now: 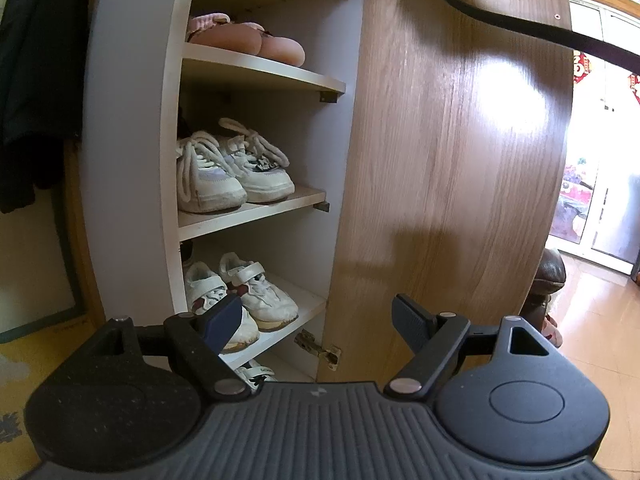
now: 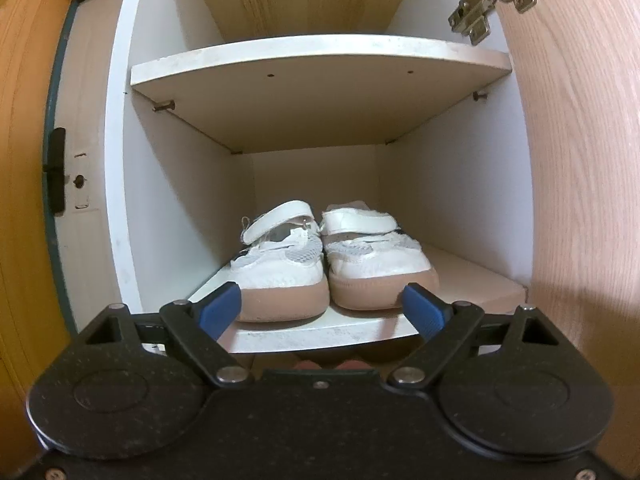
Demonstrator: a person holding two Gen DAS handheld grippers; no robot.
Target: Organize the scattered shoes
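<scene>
In the right wrist view a pair of white strap sneakers with tan soles point(image 2: 332, 264) stands side by side on a low white cabinet shelf point(image 2: 320, 330), toes toward me. My right gripper point(image 2: 322, 310) is open and empty just in front of the toes. In the left wrist view my left gripper point(image 1: 318, 322) is open and empty before the open shoe cabinet. Its shelves hold pink slippers point(image 1: 248, 38), white lace-up sneakers point(image 1: 230, 168) and white strap sneakers point(image 1: 244, 300). Another white shoe point(image 1: 256, 374) peeks out at the bottom, partly hidden by the gripper.
The wooden cabinet door point(image 1: 452, 160) stands open to the right of the shelves, and fills the right edge of the right wrist view point(image 2: 580, 140). A dark coat point(image 1: 36, 80) hangs at left. A brown shoe point(image 1: 550, 280) lies on the floor behind the door.
</scene>
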